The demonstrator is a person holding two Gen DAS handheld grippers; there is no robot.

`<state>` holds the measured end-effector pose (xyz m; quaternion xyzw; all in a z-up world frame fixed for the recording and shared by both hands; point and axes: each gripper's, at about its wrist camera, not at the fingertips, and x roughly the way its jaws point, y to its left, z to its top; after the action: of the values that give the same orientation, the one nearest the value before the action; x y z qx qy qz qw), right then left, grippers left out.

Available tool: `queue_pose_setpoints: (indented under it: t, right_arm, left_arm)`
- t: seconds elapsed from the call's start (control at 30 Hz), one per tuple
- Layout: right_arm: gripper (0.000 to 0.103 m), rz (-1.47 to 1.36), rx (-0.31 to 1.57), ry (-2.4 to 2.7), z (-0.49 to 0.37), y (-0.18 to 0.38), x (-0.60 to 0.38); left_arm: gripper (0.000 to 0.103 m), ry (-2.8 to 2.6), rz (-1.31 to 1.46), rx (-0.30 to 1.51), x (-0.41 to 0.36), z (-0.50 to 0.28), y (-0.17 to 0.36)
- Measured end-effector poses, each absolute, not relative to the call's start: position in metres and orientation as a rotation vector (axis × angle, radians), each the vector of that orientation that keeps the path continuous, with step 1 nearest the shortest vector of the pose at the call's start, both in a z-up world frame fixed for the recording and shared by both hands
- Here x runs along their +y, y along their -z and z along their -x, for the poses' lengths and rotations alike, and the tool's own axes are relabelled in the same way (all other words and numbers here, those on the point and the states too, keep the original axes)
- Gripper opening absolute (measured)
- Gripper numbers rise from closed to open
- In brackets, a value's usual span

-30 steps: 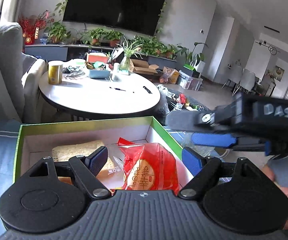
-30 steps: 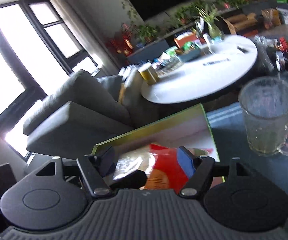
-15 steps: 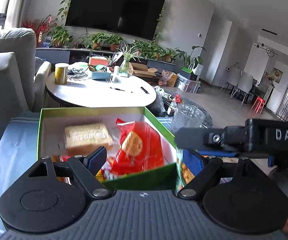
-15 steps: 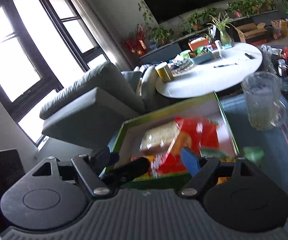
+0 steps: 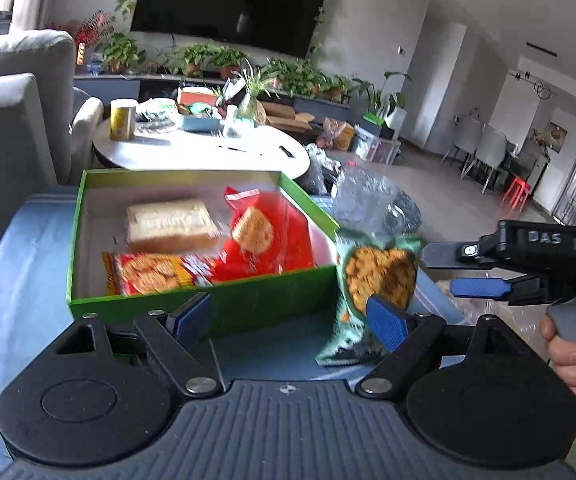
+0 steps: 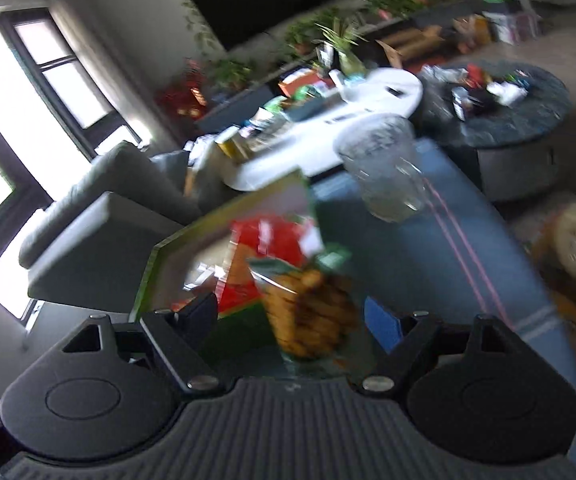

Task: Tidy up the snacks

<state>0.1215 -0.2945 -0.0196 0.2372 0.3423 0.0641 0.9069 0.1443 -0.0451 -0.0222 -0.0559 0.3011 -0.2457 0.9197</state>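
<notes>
A green box (image 5: 203, 300) on a blue cloth holds a bread pack (image 5: 167, 224), a red cracker pack (image 5: 147, 274) and a red bag (image 5: 263, 240). My left gripper (image 5: 288, 316) stands open just before the box's front wall, with nothing between its fingers. Upright by the box's right corner is a green bag of golden crackers (image 5: 380, 272). My right gripper (image 6: 292, 314) is open around that green bag (image 6: 308, 312), with a gap showing at its left finger. From the left wrist view, the right gripper (image 5: 438, 270) comes in from the right, held by a hand (image 5: 568, 356).
A glass mug (image 6: 384, 176) stands on the blue cloth (image 5: 27, 280) just behind the green bag. Beyond are a white round table (image 5: 207, 152) with clutter, a grey sofa (image 5: 3, 120) on the left and a dark round table (image 6: 528, 120) on the right.
Both grippers have drawn back from over the box. The right one swung right and rolled, so the green bag now sits between its fingers.
</notes>
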Motion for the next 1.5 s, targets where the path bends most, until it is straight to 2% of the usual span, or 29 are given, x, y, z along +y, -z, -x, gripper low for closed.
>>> queue_pose_setpoints:
  t: [0.33,0.47,0.7,1.17,1.5]
  right_arm:
    - [0.062,-0.546,0.784,-0.122,-0.135,0.057,-0.303]
    - [0.062,-0.610,0.757,-0.159,-0.137,0.062,-0.309]
    - [0.062,-0.627,0.700,-0.202,-0.148,0.053,-0.296]
    - [0.062,-0.418,0.680,-0.546,-0.116,0.036,-0.201]
    - [0.062,-0.429,0.732,-0.254,-0.118,0.043,-0.223]
  left_arm:
    - [0.082,0.566,0.040,0.685,-0.089,-0.152,0.047]
    - [0.082,0.557,0.026,0.695,-0.094,-0.154,0.051]
    - [0.082,0.457,0.130,0.690,-0.055,-0.150,0.054]
    - [0.082,0.230,0.336,0.634,0.041,-0.126,0.051]
    - [0.082,0.272,0.347,0.682,0.046,-0.126,0.063]
